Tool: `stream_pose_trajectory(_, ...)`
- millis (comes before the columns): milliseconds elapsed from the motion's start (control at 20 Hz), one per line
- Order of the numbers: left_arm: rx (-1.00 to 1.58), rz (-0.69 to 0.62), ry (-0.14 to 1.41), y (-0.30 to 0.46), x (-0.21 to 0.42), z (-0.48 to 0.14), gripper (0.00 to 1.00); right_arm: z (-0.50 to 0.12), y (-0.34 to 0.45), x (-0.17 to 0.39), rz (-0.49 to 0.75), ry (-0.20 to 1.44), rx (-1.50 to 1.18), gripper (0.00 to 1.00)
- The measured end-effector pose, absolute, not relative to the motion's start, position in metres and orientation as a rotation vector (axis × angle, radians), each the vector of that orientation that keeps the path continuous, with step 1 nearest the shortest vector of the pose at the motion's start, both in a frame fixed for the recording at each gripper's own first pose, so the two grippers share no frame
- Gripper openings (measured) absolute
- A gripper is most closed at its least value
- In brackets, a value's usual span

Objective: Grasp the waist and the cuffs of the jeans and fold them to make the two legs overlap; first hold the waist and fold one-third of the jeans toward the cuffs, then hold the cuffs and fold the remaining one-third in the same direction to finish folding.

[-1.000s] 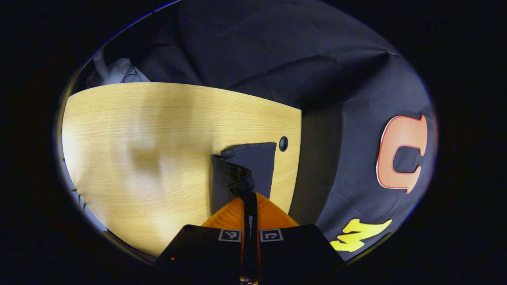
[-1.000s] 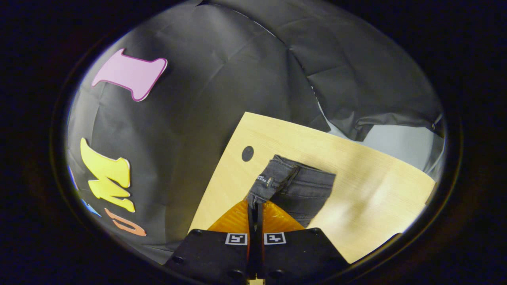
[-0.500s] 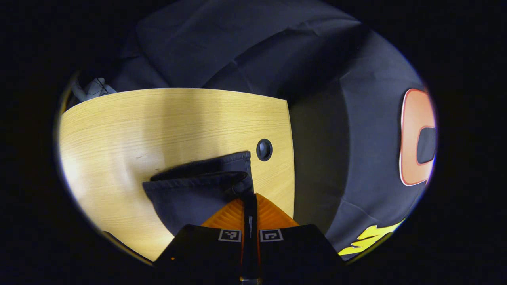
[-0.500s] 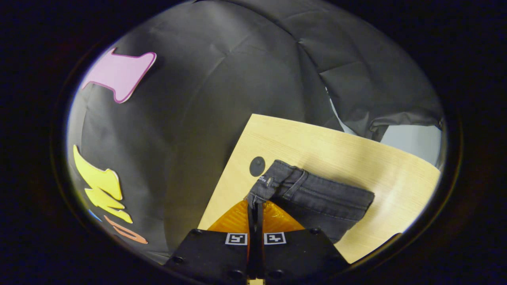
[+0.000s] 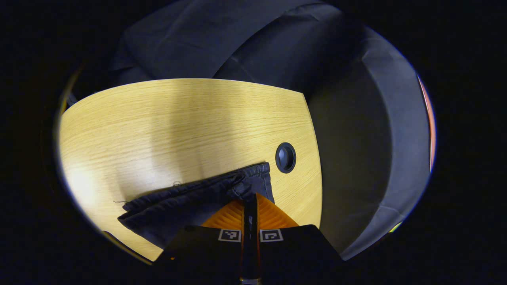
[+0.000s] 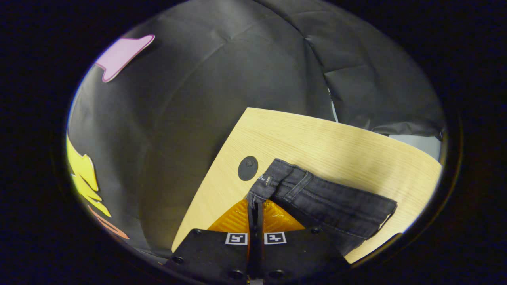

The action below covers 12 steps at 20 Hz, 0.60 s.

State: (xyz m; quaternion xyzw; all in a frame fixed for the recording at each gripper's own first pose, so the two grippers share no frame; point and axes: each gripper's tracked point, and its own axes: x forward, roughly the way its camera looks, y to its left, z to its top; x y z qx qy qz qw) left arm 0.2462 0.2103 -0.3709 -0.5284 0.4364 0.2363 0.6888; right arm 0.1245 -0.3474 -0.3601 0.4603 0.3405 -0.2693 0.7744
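In the left gripper view, the left gripper (image 5: 250, 196) had its fingers pressed together on a cuff (image 5: 253, 183) of the dark jeans (image 5: 186, 204), the hem bunched right at the fingertips. From the pinch the denim ran off to the left of the fingers, lying low across the pale wooden bench (image 5: 166, 122) in a long, rumpled fold. Just beyond the fingertips and a little to their right sat a round black grommet hole (image 5: 285, 157) in the bench top, close to the cuff but not touching it. Past the bench edge hung the black cloth wall (image 5: 356, 130).

In the right gripper view, the right gripper (image 6: 255, 202) had its fingers closed on the waist (image 6: 266, 186) of the jeans (image 6: 332, 206), gripping the waistband near a belt loop (image 6: 300, 185). The cloth stretched away to the right of the fingers, flat on the bench (image 6: 336, 138), stitched seams showing along its length. A dark round grommet cap (image 6: 248, 168) lay just ahead of the fingertips, slightly to their left, beside the waistband's corner. A small tag on the waistband was too small to make out.
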Motion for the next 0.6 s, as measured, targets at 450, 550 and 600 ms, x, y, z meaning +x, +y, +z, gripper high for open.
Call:
stream_pose_trajectory(450,-1.032,0.4,0.876,0.193,0.271,-0.344,0.97,-0.351,-0.329,0.145,-0.477,0.717,0.915,0.92)
stream_pose_trajectory(550,-0.963,0.379,0.84,0.196,0.27,-0.331,1.0,-0.327,-0.327,0.148,-0.437,0.674,0.864,0.98)
stream_pose_trajectory(600,-0.91,0.378,0.803,0.203,0.27,-0.32,0.98,-0.311,-0.323,0.151,-0.421,0.652,0.85,0.98)
